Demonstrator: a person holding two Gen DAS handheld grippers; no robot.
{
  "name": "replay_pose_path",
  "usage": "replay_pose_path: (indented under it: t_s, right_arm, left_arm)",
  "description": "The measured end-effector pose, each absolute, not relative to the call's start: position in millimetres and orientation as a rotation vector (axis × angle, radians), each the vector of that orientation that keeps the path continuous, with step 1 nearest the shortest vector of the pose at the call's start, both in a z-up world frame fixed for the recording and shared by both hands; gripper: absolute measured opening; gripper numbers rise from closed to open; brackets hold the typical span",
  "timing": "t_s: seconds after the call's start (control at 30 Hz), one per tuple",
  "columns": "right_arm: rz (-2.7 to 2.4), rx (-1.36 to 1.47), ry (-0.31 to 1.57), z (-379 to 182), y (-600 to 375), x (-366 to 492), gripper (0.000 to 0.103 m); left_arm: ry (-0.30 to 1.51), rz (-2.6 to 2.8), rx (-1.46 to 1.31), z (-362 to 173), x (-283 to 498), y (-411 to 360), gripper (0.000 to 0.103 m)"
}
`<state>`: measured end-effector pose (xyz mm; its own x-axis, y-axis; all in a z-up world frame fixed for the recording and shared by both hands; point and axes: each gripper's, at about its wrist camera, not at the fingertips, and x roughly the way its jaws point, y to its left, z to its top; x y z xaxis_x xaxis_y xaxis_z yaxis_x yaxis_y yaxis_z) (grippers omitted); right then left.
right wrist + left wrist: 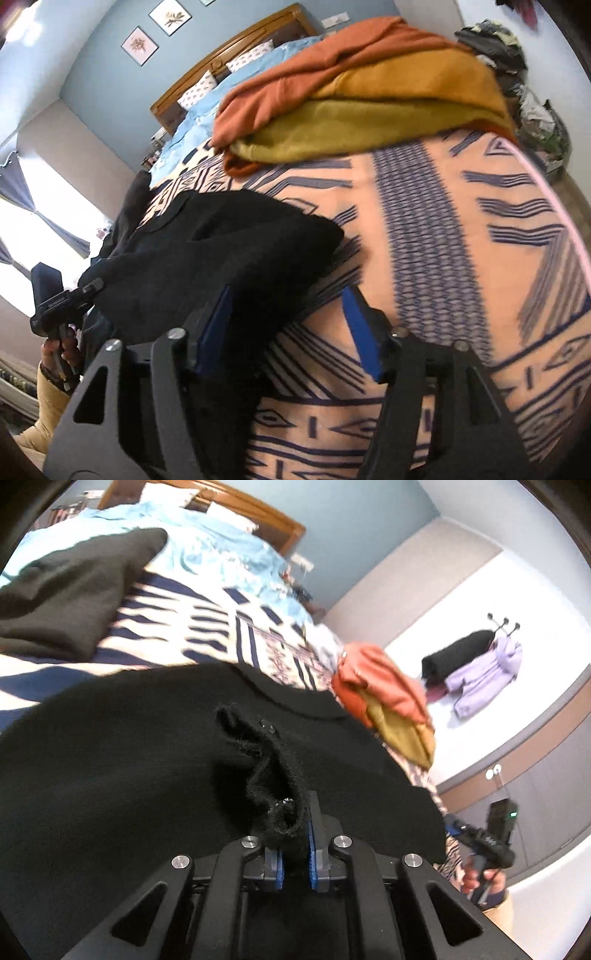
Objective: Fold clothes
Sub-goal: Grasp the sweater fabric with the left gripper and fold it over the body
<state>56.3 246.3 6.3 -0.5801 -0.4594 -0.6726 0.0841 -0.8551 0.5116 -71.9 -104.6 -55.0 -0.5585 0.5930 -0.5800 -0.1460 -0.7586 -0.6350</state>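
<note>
Left gripper [293,843] pinches a bunched fold of the black knitted garment [147,757] | garment sprawls over the navy-patterned peach bedspread [443,240] | right gripper [288,325] gapes wide, holding nothing, beside the garment's edge | folded orange-and-mustard clothes [369,99] stacked beyond.

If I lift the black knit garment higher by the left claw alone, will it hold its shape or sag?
It will probably sag: the black knit garment already bunches into a soft ridge where the left claw pinches it. It looks thick and fuzzy, so likely heavy enough to drag, yet unlikely to slip. The right claw is open beside its edge and could support it.
</note>
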Motion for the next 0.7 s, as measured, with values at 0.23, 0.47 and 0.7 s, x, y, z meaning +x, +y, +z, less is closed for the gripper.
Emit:
replay_pose_path:
  t_s: [0.23, 0.47, 0.7]
  right_arm:
    - [-2.425, 1.288, -0.585, -5, 219, 25, 0.07]
    - [-2.491, 1.299, -0.413, 4, 201, 1, 0.012]
    - [-2.7, 1.193, -0.175, 57, 205, -19, 0.01]
  left_arm:
    - [-0.728, 2.354, -1.222, -67, -57, -120, 0.008]
    - [-0.691, 2.345, -1.217, -65, -55, -114, 0.009]
    - [-0.648, 2.327, -1.169, -49, -59, -99, 0.009]
